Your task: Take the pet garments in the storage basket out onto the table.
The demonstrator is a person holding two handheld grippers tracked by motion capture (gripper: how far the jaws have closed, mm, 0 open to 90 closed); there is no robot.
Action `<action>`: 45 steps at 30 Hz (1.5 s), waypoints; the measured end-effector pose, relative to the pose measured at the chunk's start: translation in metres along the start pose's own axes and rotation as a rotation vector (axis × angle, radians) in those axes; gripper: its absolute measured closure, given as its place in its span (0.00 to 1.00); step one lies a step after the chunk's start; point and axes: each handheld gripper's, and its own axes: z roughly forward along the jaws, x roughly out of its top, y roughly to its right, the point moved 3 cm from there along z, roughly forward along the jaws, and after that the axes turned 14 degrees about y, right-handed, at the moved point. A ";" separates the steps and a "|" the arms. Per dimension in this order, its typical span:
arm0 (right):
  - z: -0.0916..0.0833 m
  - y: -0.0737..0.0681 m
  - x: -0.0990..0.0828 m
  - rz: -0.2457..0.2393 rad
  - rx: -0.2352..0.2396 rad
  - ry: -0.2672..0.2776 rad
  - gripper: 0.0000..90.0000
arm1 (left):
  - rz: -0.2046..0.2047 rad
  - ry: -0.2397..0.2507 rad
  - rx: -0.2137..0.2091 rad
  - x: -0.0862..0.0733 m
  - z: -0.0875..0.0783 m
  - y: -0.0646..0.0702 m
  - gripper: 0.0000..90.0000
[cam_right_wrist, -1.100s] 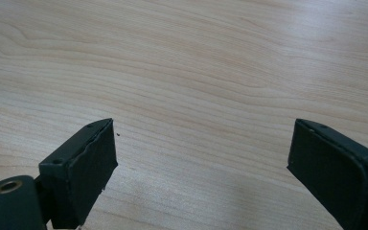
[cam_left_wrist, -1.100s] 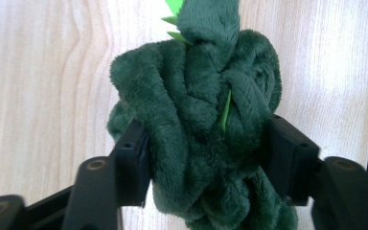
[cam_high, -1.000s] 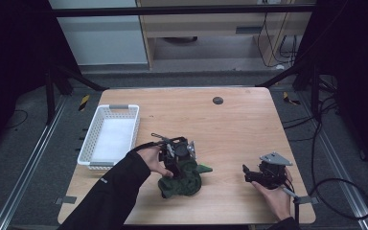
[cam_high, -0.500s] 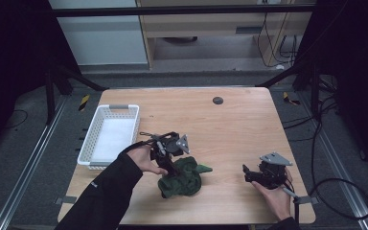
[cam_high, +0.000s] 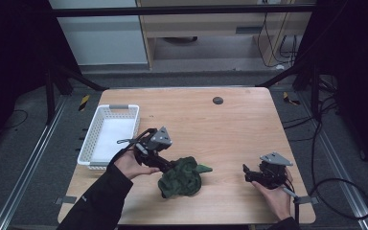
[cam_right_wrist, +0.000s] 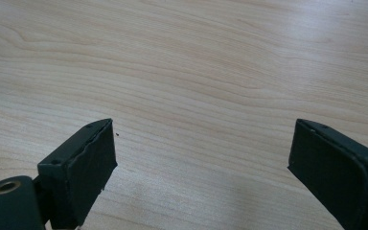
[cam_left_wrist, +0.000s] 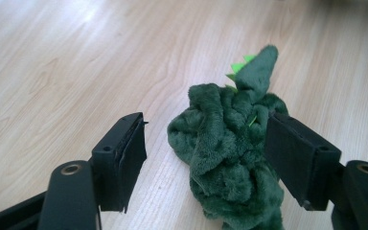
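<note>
The crumpled dark green plush toy with light green spikes (cam_high: 182,176) was seen lying on the light wooden worktop (cam_high: 230,124) near its six o'clock edge, at about four o'clock from the white plastic basket (cam_high: 109,135). The left gripper (cam_high: 168,166) was held released at the toy's ten o'clock side, its jaws just opened, with the toy lying loose between them and no pad pressing. The right gripper (cam_high: 247,174), at three o'clock from the toy and well apart, was held spread wide over bare wood.
</note>
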 end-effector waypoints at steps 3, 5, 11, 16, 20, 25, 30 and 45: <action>0.000 0.000 0.000 0.001 -0.001 0.003 0.10 | -0.032 0.066 0.069 -0.008 -0.010 0.000 0.33; 0.000 0.000 0.000 0.002 -0.002 0.005 0.10 | -0.070 0.120 0.111 -0.013 -0.016 0.000 0.33; -0.001 0.000 0.000 0.008 -0.003 0.007 0.10 | -0.152 0.218 0.242 -0.036 -0.035 -0.002 0.34; -0.001 0.001 0.001 0.007 -0.004 0.014 0.09 | -0.232 0.271 0.296 -0.058 -0.050 -0.004 0.35; -0.001 0.001 0.001 0.010 -0.006 0.015 0.09 | -0.293 0.317 0.363 -0.075 -0.062 -0.006 0.37; -0.001 0.000 0.000 0.006 -0.006 0.014 0.09 | -0.328 0.331 0.435 -0.093 -0.076 -0.005 0.46; -0.002 0.000 0.000 0.010 -0.008 0.014 0.09 | -0.355 0.336 0.482 -0.111 -0.089 -0.002 0.54; -0.004 0.001 -0.001 0.023 -0.003 0.018 0.09 | -0.457 0.301 0.647 -0.175 -0.112 -0.019 0.48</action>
